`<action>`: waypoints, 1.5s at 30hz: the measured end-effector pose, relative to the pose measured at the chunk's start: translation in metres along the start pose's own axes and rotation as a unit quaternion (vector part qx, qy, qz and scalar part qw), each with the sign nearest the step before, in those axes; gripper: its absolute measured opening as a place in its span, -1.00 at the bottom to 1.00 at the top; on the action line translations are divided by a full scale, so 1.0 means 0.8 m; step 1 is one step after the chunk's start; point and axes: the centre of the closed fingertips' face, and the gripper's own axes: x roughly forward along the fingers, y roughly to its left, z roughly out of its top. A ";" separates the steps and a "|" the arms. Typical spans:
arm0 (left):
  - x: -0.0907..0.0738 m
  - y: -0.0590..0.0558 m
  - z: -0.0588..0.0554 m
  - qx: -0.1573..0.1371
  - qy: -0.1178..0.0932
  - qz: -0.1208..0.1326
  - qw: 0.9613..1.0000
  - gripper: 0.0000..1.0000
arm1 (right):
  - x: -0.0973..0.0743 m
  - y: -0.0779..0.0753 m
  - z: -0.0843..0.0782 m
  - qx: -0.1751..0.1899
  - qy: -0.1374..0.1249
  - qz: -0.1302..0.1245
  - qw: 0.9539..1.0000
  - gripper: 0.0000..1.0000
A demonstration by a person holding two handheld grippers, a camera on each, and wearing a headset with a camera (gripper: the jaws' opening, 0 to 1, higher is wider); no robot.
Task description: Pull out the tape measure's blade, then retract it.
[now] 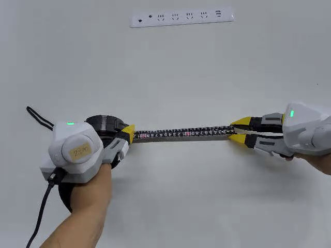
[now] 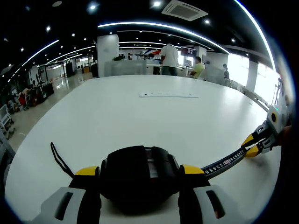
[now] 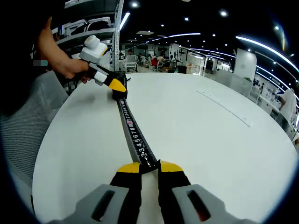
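Two grippers span mid-frame: the left gripper (image 1: 124,137) clamps the round black tape measure case (image 1: 103,124), and the right gripper (image 1: 239,130) pinches the black numbered blade (image 1: 181,134) by its end.

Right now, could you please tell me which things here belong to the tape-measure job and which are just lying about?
In the job: tape measure, gripped by the left tool; its blade, pulled out and pinched by the right tool.
Lying about: power strip at the far side of the table.
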 end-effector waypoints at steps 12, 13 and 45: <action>-0.001 0.002 -0.002 -0.002 0.006 -0.006 1.000 0.25 | 0.000 -0.001 -0.001 -0.001 0.002 0.000 1.000 -0.78; -0.001 0.002 -0.002 -0.002 0.006 -0.006 1.000 0.25 | 0.000 -0.001 -0.001 -0.001 0.002 -0.001 1.000 -0.78; -0.001 0.002 -0.003 -0.010 0.019 -0.023 1.000 0.25 | 0.019 0.007 0.017 0.001 -0.007 0.010 1.000 -0.78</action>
